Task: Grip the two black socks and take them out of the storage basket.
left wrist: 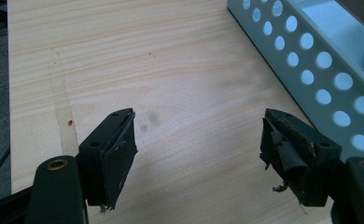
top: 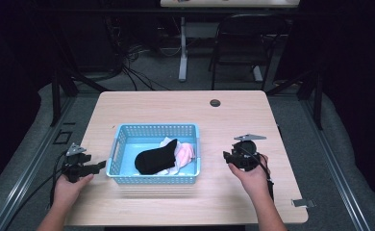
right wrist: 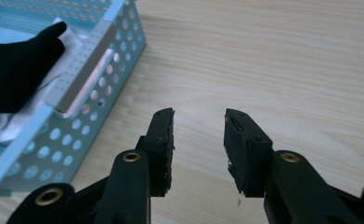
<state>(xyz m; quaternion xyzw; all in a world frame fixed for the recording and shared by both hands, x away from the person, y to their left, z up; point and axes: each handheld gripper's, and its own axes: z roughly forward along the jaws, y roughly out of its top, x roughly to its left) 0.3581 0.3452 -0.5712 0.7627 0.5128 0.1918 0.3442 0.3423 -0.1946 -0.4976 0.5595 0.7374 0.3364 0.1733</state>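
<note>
High view, left gripper (top: 100,166): lower left of frame, jaws wide and empty, parked just beside the basket (top: 153,180), ready to steady it I guess.
Right gripper (top: 226,155): right of centre, jaws partly apart, nothing between them.
Black sock (top: 155,158): in the basket, draped over white and pink laundry (top: 184,154), so sorting looks done.
Table (top: 185,103): bare around the basket.
</note>
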